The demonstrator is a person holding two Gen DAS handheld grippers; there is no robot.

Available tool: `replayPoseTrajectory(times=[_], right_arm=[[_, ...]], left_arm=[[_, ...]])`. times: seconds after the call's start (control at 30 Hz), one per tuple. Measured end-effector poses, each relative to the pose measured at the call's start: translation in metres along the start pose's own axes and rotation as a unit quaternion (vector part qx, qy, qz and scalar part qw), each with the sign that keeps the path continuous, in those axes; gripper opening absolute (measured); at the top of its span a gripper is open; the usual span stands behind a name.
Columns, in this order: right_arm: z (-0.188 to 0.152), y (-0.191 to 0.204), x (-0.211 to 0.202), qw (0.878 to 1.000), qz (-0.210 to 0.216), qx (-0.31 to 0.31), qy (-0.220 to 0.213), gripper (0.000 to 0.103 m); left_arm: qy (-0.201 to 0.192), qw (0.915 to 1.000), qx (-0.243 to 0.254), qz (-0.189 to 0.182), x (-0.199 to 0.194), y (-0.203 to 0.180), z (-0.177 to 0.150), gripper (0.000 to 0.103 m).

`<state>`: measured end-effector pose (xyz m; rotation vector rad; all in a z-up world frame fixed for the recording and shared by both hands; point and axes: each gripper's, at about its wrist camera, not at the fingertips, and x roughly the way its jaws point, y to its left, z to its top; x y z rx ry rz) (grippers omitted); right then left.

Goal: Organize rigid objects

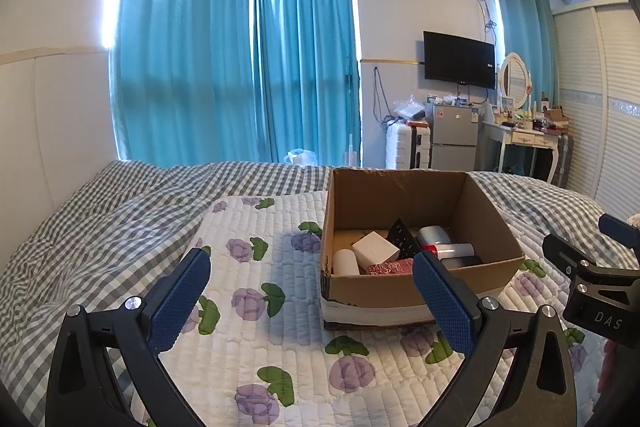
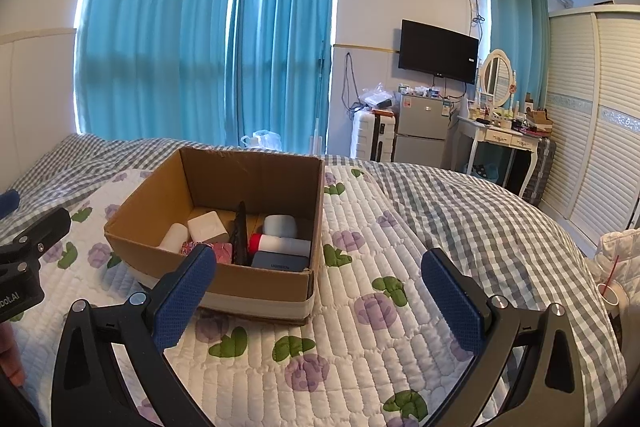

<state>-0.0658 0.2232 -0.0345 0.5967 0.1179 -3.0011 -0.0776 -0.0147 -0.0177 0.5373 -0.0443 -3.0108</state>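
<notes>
An open cardboard box [image 1: 416, 279] sits on a white quilted mat printed with purple flowers [image 1: 256, 307], which lies on a bed with a grey checked cover [image 1: 100, 219]. The rigid objects are all inside it. A white cube-shaped box [image 1: 375, 247] rests slightly tilted near the middle; beside it a white cylinder [image 1: 346, 261] lies with its long axis running toward the box's near wall. A thin black item [image 2: 240, 233] stands on edge, leaning, its long axis pointing up and toward the far wall. To its right, a red-and-white tube [image 2: 280, 244] lies on its side across the box, red end toward the black item, between a grey rounded case [image 2: 279, 225] behind and a dark blue flat case [image 2: 280, 261] in front. A red patterned item [image 2: 221, 251] lies against the near wall.

The left gripper [image 1: 310, 291] hangs spread wide and empty in front of the box; the right gripper [image 2: 316, 291] is likewise spread apart, holding nothing.
</notes>
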Motion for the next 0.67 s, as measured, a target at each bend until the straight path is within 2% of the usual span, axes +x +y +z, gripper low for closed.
replayPoseTrajectory(times=[0.67], right_arm=[[-0.0012, -0.0012, 0.0015, 1.0, -0.003, -0.001, 0.004, 0.103]], left_arm=[[0.002, 1.0, 0.006, -0.001, 0.0017, -0.0036, -0.0019, 0.103]])
